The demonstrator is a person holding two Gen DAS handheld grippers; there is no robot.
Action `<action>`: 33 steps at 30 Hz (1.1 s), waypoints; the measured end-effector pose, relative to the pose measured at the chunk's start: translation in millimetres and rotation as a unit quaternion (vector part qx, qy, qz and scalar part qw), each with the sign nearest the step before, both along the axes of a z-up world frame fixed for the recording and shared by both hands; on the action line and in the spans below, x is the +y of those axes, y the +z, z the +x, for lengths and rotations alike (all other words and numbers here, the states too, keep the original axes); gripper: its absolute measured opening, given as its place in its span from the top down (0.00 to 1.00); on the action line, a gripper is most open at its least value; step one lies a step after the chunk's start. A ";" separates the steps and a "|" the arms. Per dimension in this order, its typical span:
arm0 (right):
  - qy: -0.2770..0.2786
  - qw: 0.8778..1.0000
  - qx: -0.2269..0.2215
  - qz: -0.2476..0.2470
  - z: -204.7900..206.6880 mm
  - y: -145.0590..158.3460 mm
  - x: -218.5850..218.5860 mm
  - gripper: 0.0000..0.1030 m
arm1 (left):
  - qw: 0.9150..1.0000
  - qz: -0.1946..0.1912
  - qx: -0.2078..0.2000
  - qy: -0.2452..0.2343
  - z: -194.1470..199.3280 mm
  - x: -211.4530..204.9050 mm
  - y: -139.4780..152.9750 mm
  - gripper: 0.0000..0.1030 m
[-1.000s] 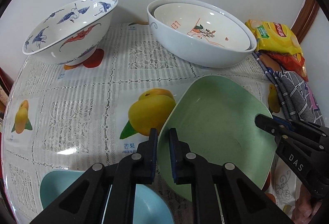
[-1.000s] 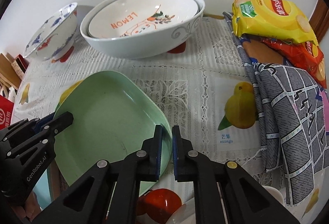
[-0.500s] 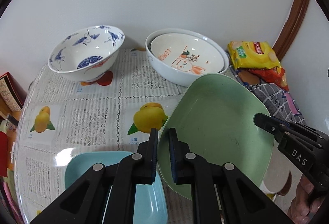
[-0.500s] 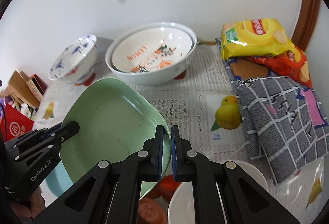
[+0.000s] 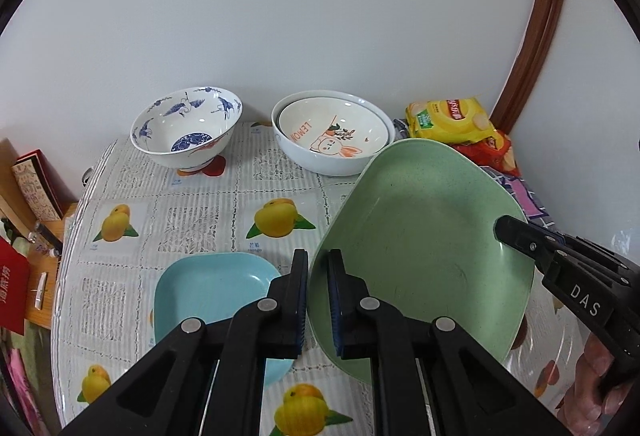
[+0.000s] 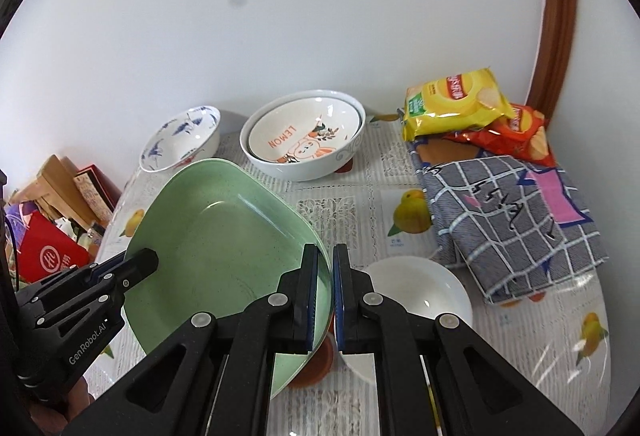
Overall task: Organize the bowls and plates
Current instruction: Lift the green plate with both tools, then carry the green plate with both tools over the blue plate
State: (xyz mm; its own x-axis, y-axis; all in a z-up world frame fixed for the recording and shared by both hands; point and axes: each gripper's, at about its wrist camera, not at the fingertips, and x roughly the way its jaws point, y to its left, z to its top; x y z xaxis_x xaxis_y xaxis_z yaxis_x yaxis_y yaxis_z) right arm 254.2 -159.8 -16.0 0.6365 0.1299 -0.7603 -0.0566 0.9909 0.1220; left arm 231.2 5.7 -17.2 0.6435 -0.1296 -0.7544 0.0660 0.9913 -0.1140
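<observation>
Both grippers hold a green square plate [image 5: 424,236] [image 6: 216,236] in the air above the table. My left gripper [image 5: 318,264] is shut on its left rim; my right gripper [image 6: 325,260] is shut on its right rim. A light blue square plate [image 5: 212,296] lies on the table below and left of the green one. A white plate [image 6: 416,292] lies under my right gripper. At the back stand a blue-and-white crane bowl [image 5: 188,132] [image 6: 180,144] and two nested white bowls [image 5: 332,136] [image 6: 304,136] with a "LEMON" print.
Yellow and red snack bags [image 6: 456,100] [image 5: 448,120] and a folded checked cloth [image 6: 516,212] lie at the right by the wall. A reddish-brown dish [image 6: 316,360] sits partly under the green plate. Boxes and red packaging [image 6: 48,256] stand off the table's left edge.
Both grippers have lifted the green plate higher and drawn back from the bowls. More of the blue plate and the white plate now shows below.
</observation>
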 end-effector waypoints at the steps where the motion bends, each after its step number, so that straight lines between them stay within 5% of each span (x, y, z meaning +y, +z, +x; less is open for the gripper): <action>1: -0.001 1.000 -0.004 0.001 -6.2 3.6 -0.7 0.93 | 1.000 -0.001 -0.001 0.000 -3.2 -0.1 2.1 0.90; 15: 0.002 1.000 -0.023 0.007 -49.8 23.2 3.9 0.93 | 1.000 -0.004 -0.013 0.002 -43.8 5.1 18.8 0.90; 33: 0.005 0.999 -0.033 0.011 -57.4 33.1 16.2 0.93 | 1.000 -0.003 -0.025 0.007 -53.8 14.4 32.1 0.90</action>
